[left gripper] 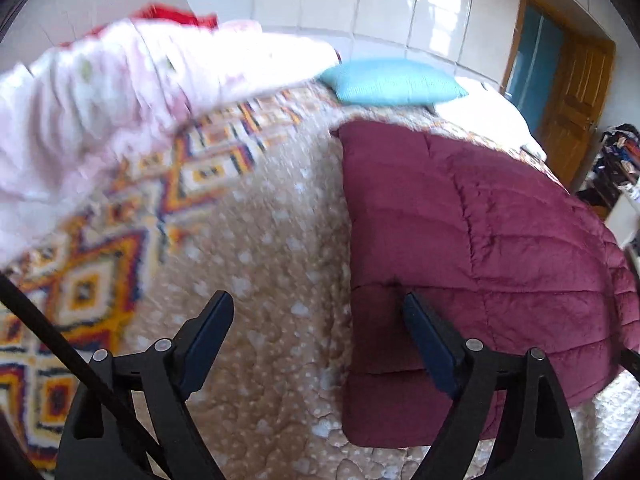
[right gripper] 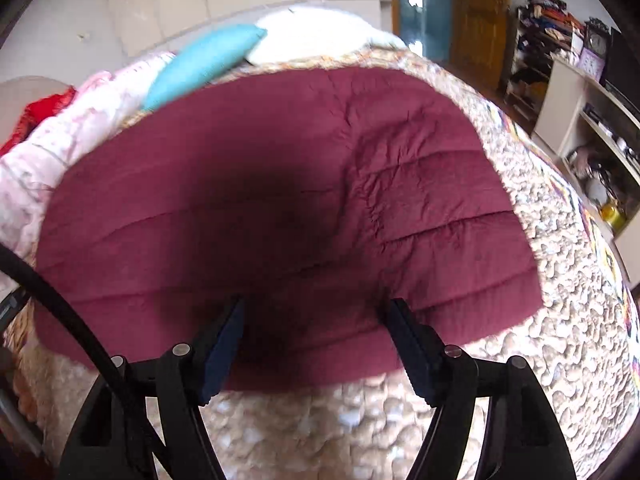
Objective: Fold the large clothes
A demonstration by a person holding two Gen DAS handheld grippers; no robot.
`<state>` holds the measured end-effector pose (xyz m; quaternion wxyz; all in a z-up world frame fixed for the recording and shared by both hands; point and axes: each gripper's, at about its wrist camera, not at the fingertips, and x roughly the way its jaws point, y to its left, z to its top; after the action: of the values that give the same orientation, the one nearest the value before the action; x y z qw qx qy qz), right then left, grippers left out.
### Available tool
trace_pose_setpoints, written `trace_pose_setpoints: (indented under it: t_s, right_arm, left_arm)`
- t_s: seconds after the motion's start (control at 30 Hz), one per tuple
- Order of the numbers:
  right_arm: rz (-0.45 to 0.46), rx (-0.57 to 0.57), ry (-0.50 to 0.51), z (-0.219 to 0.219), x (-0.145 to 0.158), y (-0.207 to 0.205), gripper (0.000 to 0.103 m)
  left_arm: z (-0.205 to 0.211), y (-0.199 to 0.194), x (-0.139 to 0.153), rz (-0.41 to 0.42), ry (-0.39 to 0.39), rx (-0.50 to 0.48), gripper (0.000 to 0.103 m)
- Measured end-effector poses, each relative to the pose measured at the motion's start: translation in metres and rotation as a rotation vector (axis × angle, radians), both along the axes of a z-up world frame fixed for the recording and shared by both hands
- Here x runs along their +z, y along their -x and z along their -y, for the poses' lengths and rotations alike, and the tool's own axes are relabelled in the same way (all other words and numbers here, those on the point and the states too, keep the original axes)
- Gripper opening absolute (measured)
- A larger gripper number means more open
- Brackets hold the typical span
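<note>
A maroon quilted garment [left gripper: 480, 240] lies folded flat on the bed; it also fills the right wrist view [right gripper: 280, 200]. My left gripper [left gripper: 320, 312] is open and empty above the beige blanket [left gripper: 260, 260], with its right finger over the garment's left edge. My right gripper [right gripper: 316, 316] is open and empty just above the garment's near edge.
A teal pillow [left gripper: 388, 82] and a white pillow [right gripper: 316, 36] lie at the head of the bed. A pink-white quilt [left gripper: 100, 92] is piled at the left on a patterned blanket [left gripper: 92, 272]. Shelves [right gripper: 592, 132] and a wooden door [left gripper: 576, 92] stand to the right.
</note>
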<state>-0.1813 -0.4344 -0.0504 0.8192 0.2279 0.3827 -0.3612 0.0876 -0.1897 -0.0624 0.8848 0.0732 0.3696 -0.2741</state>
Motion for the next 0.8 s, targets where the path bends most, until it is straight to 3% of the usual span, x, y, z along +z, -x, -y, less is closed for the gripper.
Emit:
trace_pose_setpoints:
  t_s: [0.17,0.27,0.4,0.57,0.7,0.8]
  right_arm:
    - [0.001,0.051,0.135,-0.047,0.012,0.041,0.077]
    - [0.002,0.065,0.193,-0.073,0.013,0.064,0.078]
    - [0.019,0.062,0.207,-0.088,0.008,0.091,0.080]
    - [0.076,0.048,0.124,-0.102,0.004,0.118,0.081]
    - [0.112,0.052,0.106,-0.119,0.002,0.136,0.081]
    - [0.129,0.071,0.115,-0.132,0.004,0.145,0.081]
  left_arm:
    - [-0.013,0.064,0.039,0.255,-0.013,0.021,0.087]
    - [-0.028,0.105,0.056,0.251,0.027,-0.027,0.088]
    - [-0.058,0.156,0.071,0.193,0.139,-0.050,0.091]
    - [-0.065,0.212,0.076,0.184,0.118,-0.079,0.092]
    - [-0.061,0.265,0.096,0.319,0.065,-0.083,0.092]
    - [-0.067,0.302,0.114,0.415,0.105,-0.080,0.092]
